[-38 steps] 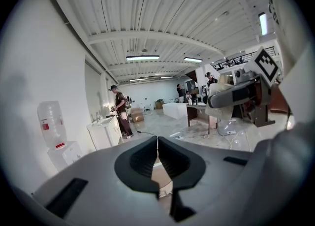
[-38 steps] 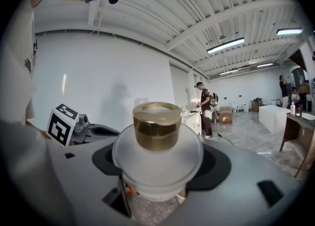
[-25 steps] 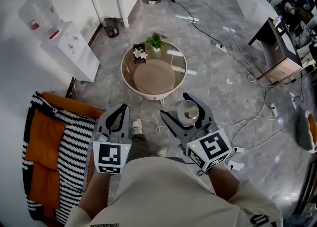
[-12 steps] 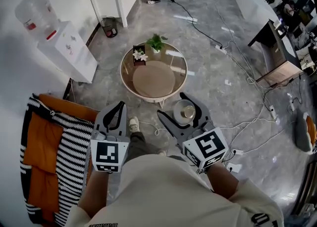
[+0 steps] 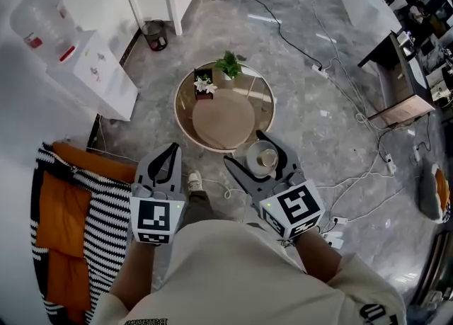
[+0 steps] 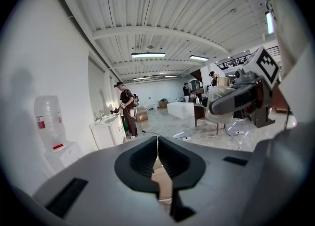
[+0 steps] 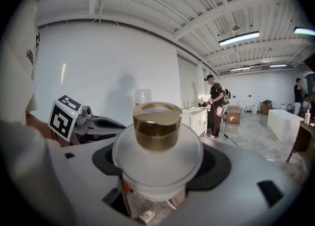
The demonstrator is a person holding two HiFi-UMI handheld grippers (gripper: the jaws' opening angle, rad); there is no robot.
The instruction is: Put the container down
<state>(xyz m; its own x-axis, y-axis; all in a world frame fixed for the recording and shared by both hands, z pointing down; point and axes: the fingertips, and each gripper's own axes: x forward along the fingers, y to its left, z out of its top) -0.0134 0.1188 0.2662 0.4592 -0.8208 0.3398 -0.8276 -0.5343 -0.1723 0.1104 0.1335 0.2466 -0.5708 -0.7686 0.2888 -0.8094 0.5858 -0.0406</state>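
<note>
Held frosted, gold-capped container point(image 7: 157, 141) clamped in right gripper point(image 5: 255, 163) jaws, mid-air by near rim of round table point(image 5: 182, 107), w/ left gripper point(image 6: 157, 144) jaws together & empty; prob. risked dropping it to floor point(image 5: 318, 104) if released early, or tipping it if set at edge.

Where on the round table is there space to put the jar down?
The tan disc in the middle of the round table is bare, out to the near rim. The far edge is crowded: potted plant and flower box.
</note>
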